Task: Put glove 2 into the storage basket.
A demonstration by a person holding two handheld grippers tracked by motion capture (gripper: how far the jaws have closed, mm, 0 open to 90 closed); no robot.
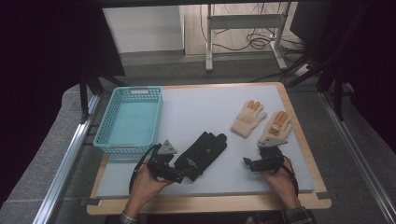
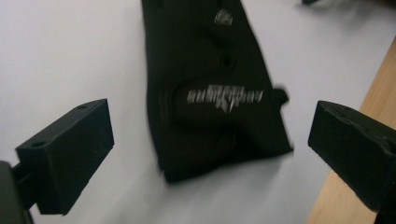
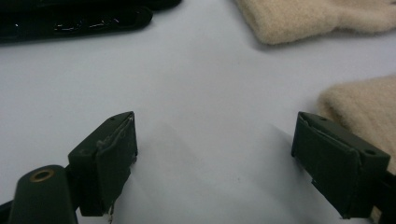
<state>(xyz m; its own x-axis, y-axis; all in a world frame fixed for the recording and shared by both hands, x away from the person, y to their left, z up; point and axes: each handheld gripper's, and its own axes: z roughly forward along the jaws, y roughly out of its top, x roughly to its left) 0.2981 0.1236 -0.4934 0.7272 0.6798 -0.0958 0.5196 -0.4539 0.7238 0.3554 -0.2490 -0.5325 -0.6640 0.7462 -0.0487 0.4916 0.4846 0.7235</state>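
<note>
Grey mat [image 1: 219, 140] over wooden table [image 1: 299, 140]; cables [image 1: 252, 42] on floor beyond.

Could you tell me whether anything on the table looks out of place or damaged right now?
Nothing stands out. The black glove and two beige gloves lie flat on the mat, and the turquoise basket sits upright and empty. Both grippers are open, holding nothing.
</note>
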